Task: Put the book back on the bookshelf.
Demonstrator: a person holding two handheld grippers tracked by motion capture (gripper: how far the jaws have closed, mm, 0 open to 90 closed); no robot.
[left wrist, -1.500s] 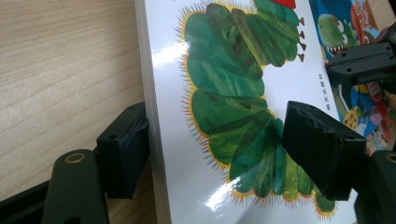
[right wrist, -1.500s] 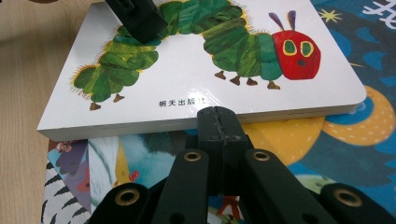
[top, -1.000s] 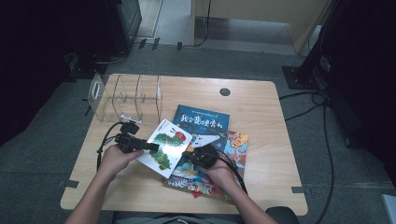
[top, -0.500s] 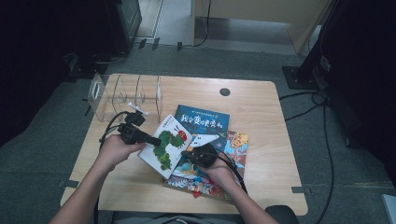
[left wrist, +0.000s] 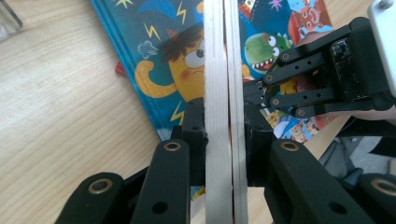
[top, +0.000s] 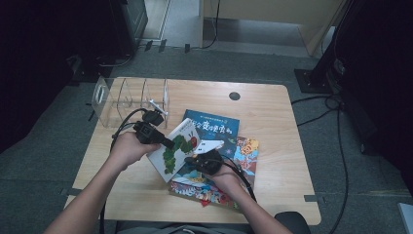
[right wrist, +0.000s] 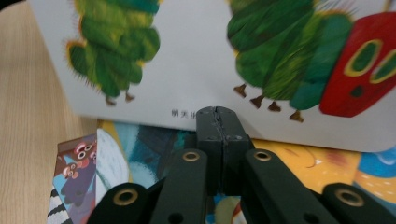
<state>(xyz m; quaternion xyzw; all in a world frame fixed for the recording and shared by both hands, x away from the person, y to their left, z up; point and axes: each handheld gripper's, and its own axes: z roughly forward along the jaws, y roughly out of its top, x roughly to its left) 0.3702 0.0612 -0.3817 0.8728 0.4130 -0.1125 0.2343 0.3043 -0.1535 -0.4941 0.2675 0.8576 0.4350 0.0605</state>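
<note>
Caterpillar book [top: 176,148]: lifted and tilted above the book pile [top: 214,178] on the tabletop [top: 272,126].
Left hand-held gripper [left wrist: 223,140]: clamped on the book's edge.
Right hand-held gripper [right wrist: 218,122]: jaws together, just under the book's cover.

Large Chinese title characters seen on blue book [top: 214,127] cover, not legible, tiny print line on caterpillar book [right wrist: 187,112], unreadable

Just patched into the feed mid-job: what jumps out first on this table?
The white caterpillar picture book, tilted up off the pile near the table's front, clamped at its edge by the left gripper. The right gripper, jaws together, sits below its cover. A clear divided rack stands at the far left corner.
</note>
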